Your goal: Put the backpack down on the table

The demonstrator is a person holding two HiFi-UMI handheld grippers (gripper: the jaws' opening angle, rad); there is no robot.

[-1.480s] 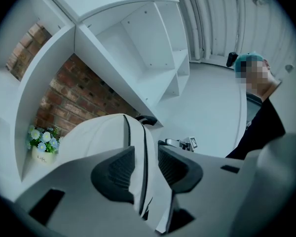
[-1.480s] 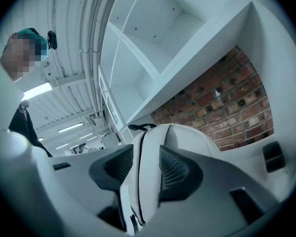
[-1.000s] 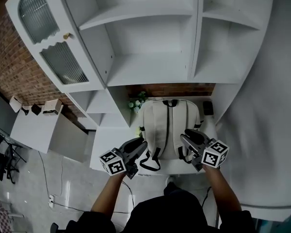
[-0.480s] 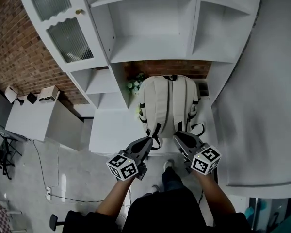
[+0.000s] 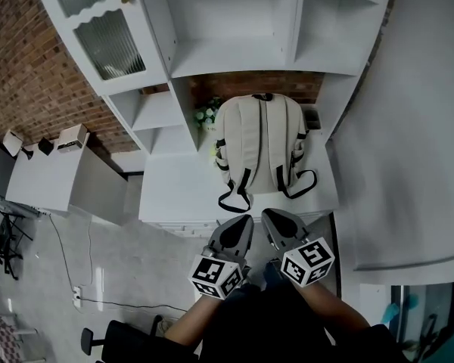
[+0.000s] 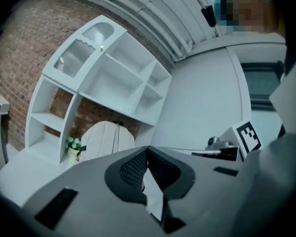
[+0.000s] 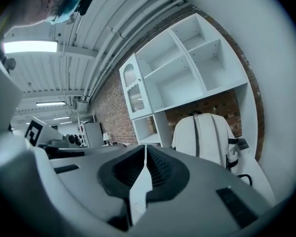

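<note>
Two hand-held grippers hang side by side just off the front edge of the white table (image 5: 174,195). The left gripper (image 5: 242,221) has its jaws pressed together on nothing; the right gripper (image 5: 268,216) has just been closing its jaws, which now all but meet with nothing between them. Well apart from both, the cream backpack (image 5: 261,138) stands upright at the table's back edge, toward the right back corner, strap side facing the front edge and black strap loops lying on the tabletop, with a small bunch of flowers (image 5: 205,116) just beside its left side.
</note>
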